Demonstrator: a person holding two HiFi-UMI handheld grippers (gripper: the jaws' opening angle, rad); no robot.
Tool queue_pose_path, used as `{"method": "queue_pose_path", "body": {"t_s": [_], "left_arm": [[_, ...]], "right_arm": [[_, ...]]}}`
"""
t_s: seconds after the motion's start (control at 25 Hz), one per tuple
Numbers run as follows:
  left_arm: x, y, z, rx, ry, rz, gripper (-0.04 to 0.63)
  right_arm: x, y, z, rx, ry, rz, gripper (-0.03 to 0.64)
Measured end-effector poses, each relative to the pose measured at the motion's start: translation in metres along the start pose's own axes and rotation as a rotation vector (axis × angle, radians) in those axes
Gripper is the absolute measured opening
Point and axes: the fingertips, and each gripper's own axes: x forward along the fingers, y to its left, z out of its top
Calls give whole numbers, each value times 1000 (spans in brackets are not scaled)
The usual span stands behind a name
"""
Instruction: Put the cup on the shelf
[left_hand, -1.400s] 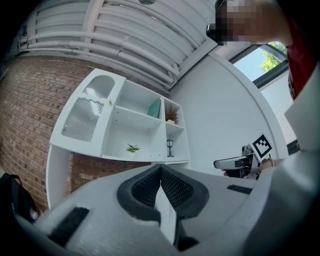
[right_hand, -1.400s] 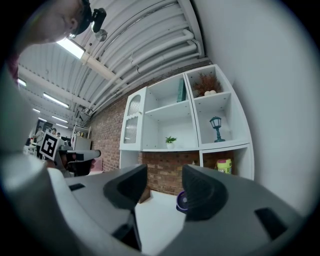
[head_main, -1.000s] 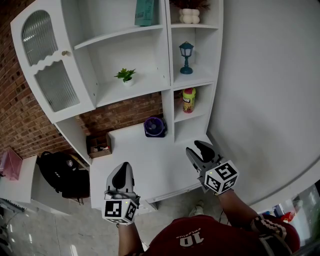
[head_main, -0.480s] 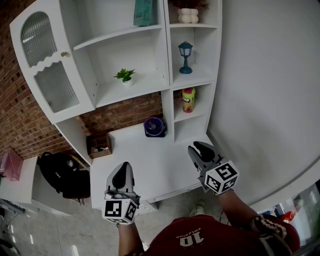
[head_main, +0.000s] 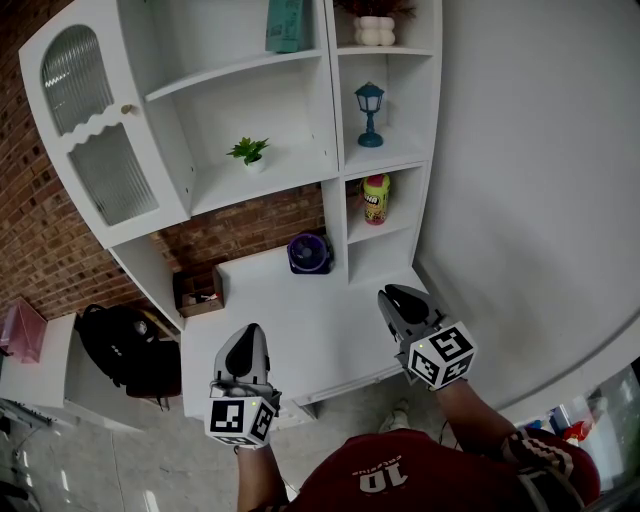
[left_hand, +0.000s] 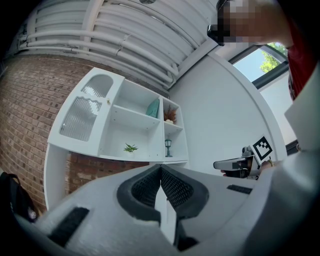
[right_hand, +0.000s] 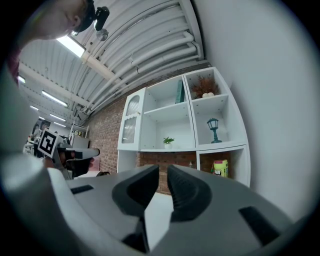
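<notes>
Left gripper (head_main: 247, 334) jaws shut, empty. Right gripper (head_main: 394, 296) jaws narrow, just closing, nothing between. Purple cup (head_main: 310, 253) mid-frame on worktop (head_main: 262, 320), beside shelf divider (head_main: 335, 225); yellow can (head_main: 377, 199) in compartment at right.

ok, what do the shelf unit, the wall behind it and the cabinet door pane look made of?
Shelf unit: probably white-painted wood or laminate board; smooth, even matte faces, square edges.
Wall: red brick, unpainted; mortar lines show.
Door pane: ribbed glass or clear plastic, can't tell which; fine parallel ribs, translucent.
</notes>
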Motion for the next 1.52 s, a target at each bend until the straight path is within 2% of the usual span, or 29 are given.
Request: {"method": "queue_pose_path", "body": {"t_s": [0.56,1.52], "left_arm": [[-2,-1,-1,7,4,-3,0],[-6,8,-3,11,7,8,0]], "right_arm": [[-1,1,0,-13,-12,-10,3],[8,11,-5,-44,11,14,0]]}}
